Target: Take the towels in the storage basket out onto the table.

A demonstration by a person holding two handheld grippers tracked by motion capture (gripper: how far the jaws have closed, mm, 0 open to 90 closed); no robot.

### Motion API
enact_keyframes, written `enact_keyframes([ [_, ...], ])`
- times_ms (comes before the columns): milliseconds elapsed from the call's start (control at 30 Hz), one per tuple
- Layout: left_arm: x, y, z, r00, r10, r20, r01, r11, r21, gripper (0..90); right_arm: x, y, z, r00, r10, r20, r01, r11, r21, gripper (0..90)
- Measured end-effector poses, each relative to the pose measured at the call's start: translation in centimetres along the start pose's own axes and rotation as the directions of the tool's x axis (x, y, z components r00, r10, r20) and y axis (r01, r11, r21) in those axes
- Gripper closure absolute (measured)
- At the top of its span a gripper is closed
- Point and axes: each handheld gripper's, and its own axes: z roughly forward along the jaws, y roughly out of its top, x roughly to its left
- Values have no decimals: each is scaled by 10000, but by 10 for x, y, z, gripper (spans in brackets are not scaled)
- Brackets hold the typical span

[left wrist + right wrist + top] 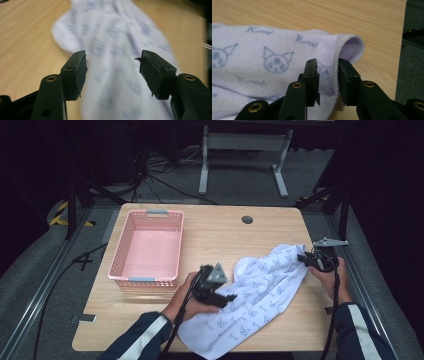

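A white towel (260, 290) printed with blue cartoon faces lies crumpled across the right half of the wooden table (215, 232). My left gripper (227, 299) hovers over the towel's left side. In the left gripper view it (112, 65) stands wide open above the blurred towel (112, 32), and its pads touch nothing. My right gripper (305, 260) sits at the towel's far right corner. In the right gripper view it (328, 67) is slightly parted, with the hemmed corner of the towel (262, 50) lying loosely between the jaws.
An empty pink plastic basket (117, 260) stands on the table's left side. A dark round cable hole (247, 219) sits near the far edge. The table's right edge runs close beside my right hand, with grey floor beyond it.
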Motion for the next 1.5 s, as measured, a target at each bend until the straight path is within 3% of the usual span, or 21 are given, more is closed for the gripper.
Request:
enact_keyframes([
  [33, 13, 6, 15, 9980, -627, -83, 626, 9980, -107, 383, 2, -1, 1, 9999, -123, 80, 123, 9999, 52, 631],
  [100, 31, 15, 37, 9938, -1039, -403, 1044, 9945, 95, 387, 5, -3, 1, 9999, 32, -110, -29, 9996, 269, 535],
  [133, 42, 18, 49, 9862, -1558, -559, 1562, 9877, 25, 390, 7, -5, -1, 9999, 44, -99, -42, 9996, 279, 525],
  [200, 54, 22, 64, 9771, -1791, -1149, 1826, 9830, 211, 394, 9, -9, -1, 9985, 245, -496, -232, 9994, 270, 494],
  [233, 63, 21, 72, 9618, -2403, -1311, 2451, 9692, 221, 403, 10, -11, 0, 9984, 266, -494, -250, 9992, 308, 499],
  [267, 68, 20, 80, 9606, -2506, -1203, 2564, 9659, 356, 415, 12, -14, 2, 9988, 258, -408, -242, 9990, 373, 511],
  [300, 71, 20, 87, 9621, -2389, -1315, 2487, 9665, 639, 410, 13, -16, 5, 9976, 253, -646, -228, 9990, 388, 520],
  [400, 75, 15, 101, 9664, -2534, -443, 2569, 9596, 1148, 443, 17, -20, 8, 9975, 182, -683, -153, 9990, 430, 565],
  [467, 70, 16, 105, 9784, -2041, -312, 2064, 9712, 1192, 476, 18, -21, 8, 9976, 71, -683, -45, 9993, 371, 665],
  [500, 67, 17, 106, 9854, -1694, -139, 1698, 9766, 1322, 595, 18, -22, 7, 9978, 4, -658, 24, 9991, 416, 758],
  [533, 62, 18, 105, 9935, -1077, -362, 1120, 9821, 1514, 673, 17, -24, 7, 9961, -91, -877, 131, 9989, 456, 801],
  [600, 61, 17, 103, 9949, -993, -144, 1004, 9822, 1588, 868, 20, -28, 1, 9893, -538, -1358, 624, 9963, 599, 866],
  [633, 57, 17, 95, 9977, -436, -511, 517, 9840, 1704, 876, 22, -29, -2, 9845, -847, -1535, 946, 9938, 582, 873],
  [700, 55, 16, 88, 9959, -469, -779, 583, 9868, 1509, 878, 23, -30, -7, 9812, -997, -1650, 1103, 9923, 566, 878],
  [833, 46, 14, 55, 9885, -473, -1438, 561, 9967, 578, 880, 32, -39, -28, 9473, -1480, -2840, 1625, 9863, 279, 883],
  [933, 36, 10, 31, 9858, -363, -1642, 372, 9993, 19, 880, 44, -52, -37, 9104, -2046, -3596, 2350, 9711, 423, 883],
  [1067, 14, -7, 3, 9922, 300, -1209, -290, 9995, 94, 880, 59, -70, -44, 8634, -2449, -4411, 3017, 9514, 624, 878],
  [1100, 2, -20, -7, 9956, 651, -675, -634, 9976, 279, 879, 63, -72, -49, 8554, -2501, -4536, 3115, 9481, 646, 856],
  [1200, -14, -36, -15, 9951, 985, -24, -984, 9945, 371, 877, 66, -73, -54, 8537, -2514, -4560, 3139, 9472, 656, 737],
  [1333, -29, -50, -15, 9907, 1324, 315, -1348, 9869, 885, 872, 63, -62, -63, 9023, -2163, -3729, 2521, 9664, 495, 506],
  [1500, -25, -54, -11, 9921, 1196, 379, -1228, 9879, 949, 862, 48, -24, -67, 9577, -1463, -2480, 1350, 9889, -618, 544],
])
